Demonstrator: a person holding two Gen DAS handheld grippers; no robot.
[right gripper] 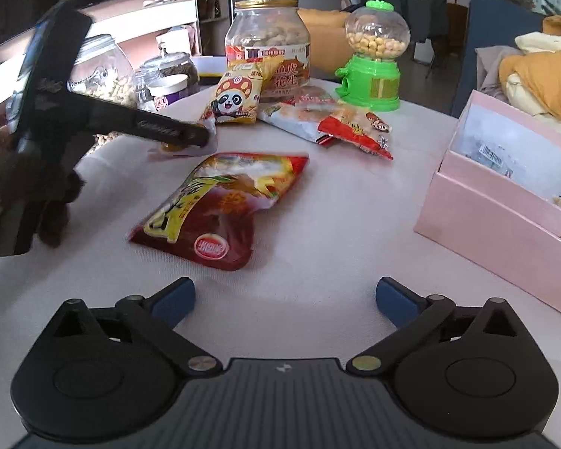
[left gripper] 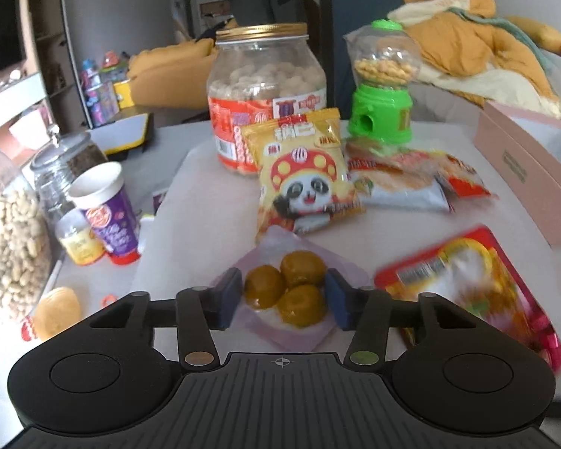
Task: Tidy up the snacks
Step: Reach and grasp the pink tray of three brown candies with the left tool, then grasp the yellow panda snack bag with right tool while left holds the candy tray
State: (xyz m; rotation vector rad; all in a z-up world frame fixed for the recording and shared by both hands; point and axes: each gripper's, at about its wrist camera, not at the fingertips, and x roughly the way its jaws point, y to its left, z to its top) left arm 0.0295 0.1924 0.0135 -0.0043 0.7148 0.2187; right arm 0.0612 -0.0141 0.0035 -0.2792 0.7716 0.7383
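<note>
Both tongs are spread apart right now, nothing clamped in either. Left tongs (left gripper: 284, 301) sit low in the centre of the left wrist view, blue pads (left gripper: 231, 295) standing either side of a clear packet of three brown sweets (left gripper: 286, 292); the packet lies flat on the white table (left gripper: 205, 194) right between the pads, with a sliver of gap showing on each side, so it is bracketed but not pinched. Just above it in the frame lies the yellow panda snack bag (left gripper: 304, 176), and behind that the big gold-lidded jar (left gripper: 265, 93). To the right of the jar stands the green candy dispenser (left gripper: 383, 82), with a couple of flat packets (left gripper: 404, 181) at its foot. Lower right, slightly blurred, is the red pouch (left gripper: 467, 284).

Over to the right wrist view: right tongs (right gripper: 284, 299) are at their widest at the bottom of the frame, only bare tablecloth between the pads. That same red pouch (right gripper: 220, 205) lies above them, centre frame, clear of the fingertips. At the right edge sits the open pink box (right gripper: 505, 224). Upper left, the left tongs (right gripper: 185, 136) reach down over the sweets packet.
</note>
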